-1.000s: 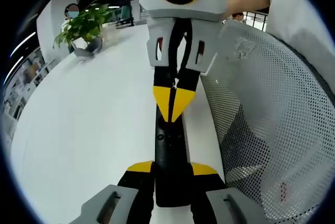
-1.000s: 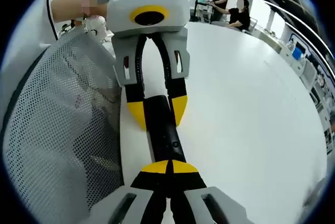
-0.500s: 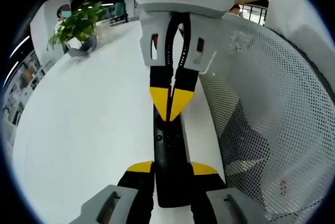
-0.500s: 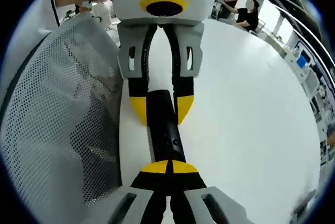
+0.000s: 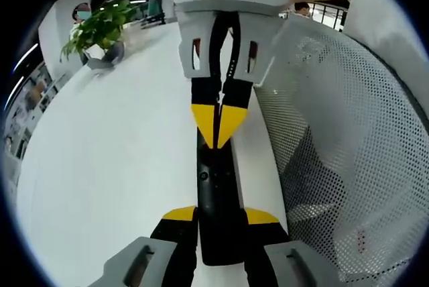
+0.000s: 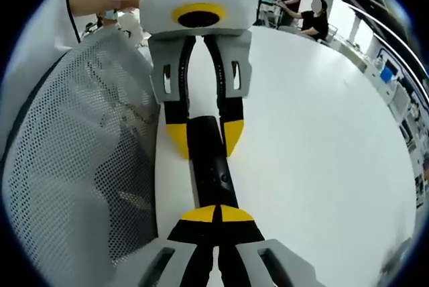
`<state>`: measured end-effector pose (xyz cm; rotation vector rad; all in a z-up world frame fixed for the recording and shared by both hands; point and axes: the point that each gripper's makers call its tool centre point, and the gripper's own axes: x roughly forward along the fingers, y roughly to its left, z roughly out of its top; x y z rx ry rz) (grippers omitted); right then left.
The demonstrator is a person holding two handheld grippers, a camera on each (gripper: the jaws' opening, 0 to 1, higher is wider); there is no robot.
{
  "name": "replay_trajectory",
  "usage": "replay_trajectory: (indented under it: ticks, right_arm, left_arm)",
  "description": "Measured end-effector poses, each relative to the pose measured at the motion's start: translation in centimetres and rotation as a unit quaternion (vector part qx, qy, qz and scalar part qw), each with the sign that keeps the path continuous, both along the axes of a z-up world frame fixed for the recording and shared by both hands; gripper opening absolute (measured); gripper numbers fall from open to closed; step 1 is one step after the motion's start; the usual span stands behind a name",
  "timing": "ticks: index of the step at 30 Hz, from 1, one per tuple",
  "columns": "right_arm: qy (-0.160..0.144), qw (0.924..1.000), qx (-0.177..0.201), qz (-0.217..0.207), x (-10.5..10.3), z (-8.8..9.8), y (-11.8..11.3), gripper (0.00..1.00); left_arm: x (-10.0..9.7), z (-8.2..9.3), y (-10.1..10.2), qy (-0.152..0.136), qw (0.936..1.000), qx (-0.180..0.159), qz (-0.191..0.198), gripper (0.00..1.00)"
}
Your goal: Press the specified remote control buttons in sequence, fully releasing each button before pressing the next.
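A slim black remote (image 5: 214,186) lies lengthwise over the white table edge, and my left gripper (image 5: 220,216) is shut on its near end, a yellow fingertip on each side. My right gripper (image 5: 216,126) comes in from the top of the left gripper view. It is shut, and its joined yellow tips point down at the remote's far half, at or just above its face. In the right gripper view my right gripper (image 6: 216,214) rests shut over the remote (image 6: 213,173). Beyond it, the left gripper (image 6: 204,138) clamps the remote's other end.
The white table (image 5: 114,139) stretches away with a potted plant (image 5: 99,32) at its far end. A grey mesh chair back (image 5: 348,139) stands close beside the remote, also seen as the mesh chair (image 6: 74,133). People (image 6: 301,12) sit at the table's far side.
The right gripper's shut tips have slid a little farther along the remote, away from the left jaws. The left gripper keeps its hold on the remote.
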<state>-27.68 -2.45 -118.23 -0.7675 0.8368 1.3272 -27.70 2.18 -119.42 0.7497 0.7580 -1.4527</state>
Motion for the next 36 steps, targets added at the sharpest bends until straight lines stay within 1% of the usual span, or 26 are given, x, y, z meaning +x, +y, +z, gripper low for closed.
replay_trajectory:
  ticks: [2, 4, 8, 11, 13, 16, 22, 25, 27, 28, 29, 30, 31, 32, 34, 36]
  right_arm:
    - [-0.001, 0.9999, -0.011, 0.0, 0.01, -0.02, -0.33, 0.0]
    - [-0.009, 0.9995, -0.03, 0.008, 0.04, -0.07, -0.78, 0.0]
    - [-0.005, 0.9997, -0.024, 0.003, 0.01, -0.03, -0.71, 0.0]
    - [-0.006, 0.9995, -0.027, 0.016, -0.18, -0.03, -0.56, 0.0]
    - [-0.001, 0.9996, -0.026, 0.014, -0.22, -0.03, -0.46, 0.0]
    - [0.003, 0.9997, -0.022, 0.009, -0.26, -0.03, -0.39, 0.0]
    - [-0.003, 0.9998, -0.02, 0.005, -0.29, -0.05, -0.26, 0.0]
    - [0.001, 0.9999, -0.014, -0.004, -0.25, -0.05, -0.24, 0.0]
    - [-0.001, 0.9999, -0.012, -0.005, -0.23, -0.05, -0.23, 0.0]
    - [-0.001, 0.9999, -0.012, -0.011, -0.22, -0.06, -0.25, 0.0]
    - [0.004, 0.9996, -0.015, -0.025, -0.18, -0.1, -0.25, 0.0]
    - [0.012, 0.9986, -0.018, -0.047, -0.19, -0.12, -0.29, 0.0]
    - [0.016, 0.9979, -0.026, -0.058, -0.05, -0.15, -0.26, 0.0]
    - [0.016, 0.9975, -0.031, -0.062, 0.02, -0.18, -0.21, 0.0]
    - [0.011, 0.997, -0.033, -0.07, 0.02, -0.21, -0.1, 0.0]
    - [0.011, 0.996, -0.024, -0.086, 0.09, -0.21, -0.12, 0.0]
  left_arm:
    - [-0.01, 0.0, 0.0, -0.001, 1.0, 0.0, -0.003, 0.24]
    - [-0.03, 0.0, 0.02, -0.001, 1.0, 0.001, -0.009, 0.24]
    - [-0.07, -0.01, 0.05, -0.002, 0.9999, -0.002, -0.017, 0.24]
    - [-0.12, 0.0, 0.11, -0.002, 0.9996, -0.004, -0.028, 0.24]
    - [-0.19, 0.0, 0.18, -0.001, 0.9991, 0.0, -0.043, 0.24]
    - [-0.14, -0.04, 0.18, 0.0, 0.9987, 0.006, -0.052, 0.25]
    - [-0.15, -0.02, 0.17, 0.002, 0.999, -0.003, -0.044, 0.24]
    - [-0.14, -0.03, 0.14, 0.002, 0.9991, -0.002, -0.042, 0.24]
    - [-0.12, -0.03, 0.1, 0.002, 0.9993, -0.002, -0.038, 0.24]
    - [-0.1, -0.03, 0.07, 0.002, 0.9995, -0.003, -0.031, 0.24]
    - [-0.06, -0.02, 0.03, 0.002, 0.9997, -0.004, -0.024, 0.24]
    - [-0.02, -0.02, 0.0, 0.003, 0.9999, -0.006, -0.008, 0.24]
    - [0.02, -0.02, -0.06, 0.003, 1.0, -0.008, 0.004, 0.24]
    - [0.02, -0.01, -0.03, 0.004, 0.9996, -0.004, 0.026, 0.24]
    - [0.07, 0.05, -0.14, 0.003, 0.999, -0.011, 0.043, 0.24]
    - [0.06, 0.06, -0.14, -0.001, 0.9981, -0.018, 0.059, 0.24]
